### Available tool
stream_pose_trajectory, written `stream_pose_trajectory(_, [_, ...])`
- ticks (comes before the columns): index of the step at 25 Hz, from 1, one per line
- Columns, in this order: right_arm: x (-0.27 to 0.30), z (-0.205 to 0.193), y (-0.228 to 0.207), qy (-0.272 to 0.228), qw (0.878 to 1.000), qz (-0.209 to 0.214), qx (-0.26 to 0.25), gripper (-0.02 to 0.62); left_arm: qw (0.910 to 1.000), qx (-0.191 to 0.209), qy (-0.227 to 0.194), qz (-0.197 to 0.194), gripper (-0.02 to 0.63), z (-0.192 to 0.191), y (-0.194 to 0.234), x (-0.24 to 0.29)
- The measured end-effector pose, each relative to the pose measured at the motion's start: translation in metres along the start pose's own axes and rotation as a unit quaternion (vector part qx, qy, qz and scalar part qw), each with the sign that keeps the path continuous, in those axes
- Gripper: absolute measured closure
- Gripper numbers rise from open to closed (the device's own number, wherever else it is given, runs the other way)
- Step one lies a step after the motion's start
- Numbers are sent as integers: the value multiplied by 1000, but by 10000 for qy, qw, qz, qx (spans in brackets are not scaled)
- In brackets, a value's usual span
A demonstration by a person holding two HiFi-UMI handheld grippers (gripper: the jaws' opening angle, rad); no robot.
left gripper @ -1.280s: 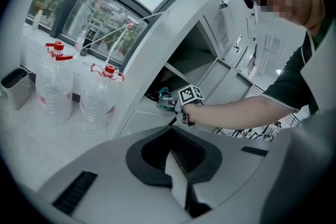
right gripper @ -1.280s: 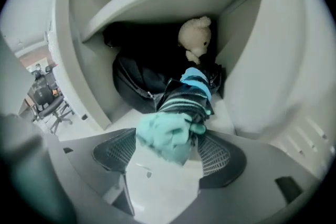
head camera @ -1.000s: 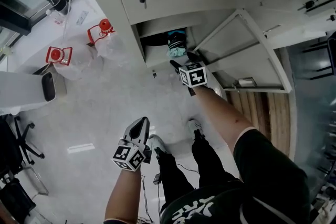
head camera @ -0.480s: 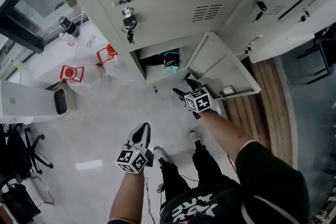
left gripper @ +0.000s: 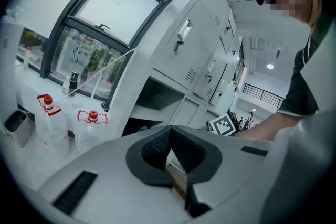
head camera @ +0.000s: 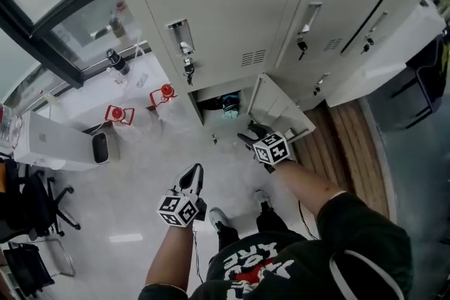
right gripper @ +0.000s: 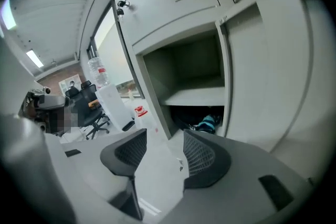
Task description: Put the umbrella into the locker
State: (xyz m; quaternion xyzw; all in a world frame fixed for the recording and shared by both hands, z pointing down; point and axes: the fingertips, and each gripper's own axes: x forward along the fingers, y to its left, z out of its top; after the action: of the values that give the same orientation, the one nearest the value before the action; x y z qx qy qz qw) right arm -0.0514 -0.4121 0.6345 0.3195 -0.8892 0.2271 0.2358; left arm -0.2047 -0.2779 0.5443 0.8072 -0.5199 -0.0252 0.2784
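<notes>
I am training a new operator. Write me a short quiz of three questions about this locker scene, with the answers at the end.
1. Where does the umbrella lie?
A. on the floor outside
B. in the open locker, under its shelf
C. hanging on the door

2. True or false: the left tongs are shut, with nothing in them.

3. How many red-capped water jugs stand on the floor, left of the lockers?

Key: 1 B; 2 true; 3 two.
</notes>
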Motion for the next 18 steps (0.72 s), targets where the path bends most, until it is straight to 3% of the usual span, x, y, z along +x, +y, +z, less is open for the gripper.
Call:
stream_pose_trajectory(6, [-46, 45, 29, -213, 9995, 191, -110, 418, 9998, 130, -151, -78, 607, 39, -34, -19])
stream_pose_trajectory(18, [-136, 90, 72, -462, 9964, 615, -370, 531, 9993, 285, -206, -153, 607, 71, -79, -59])
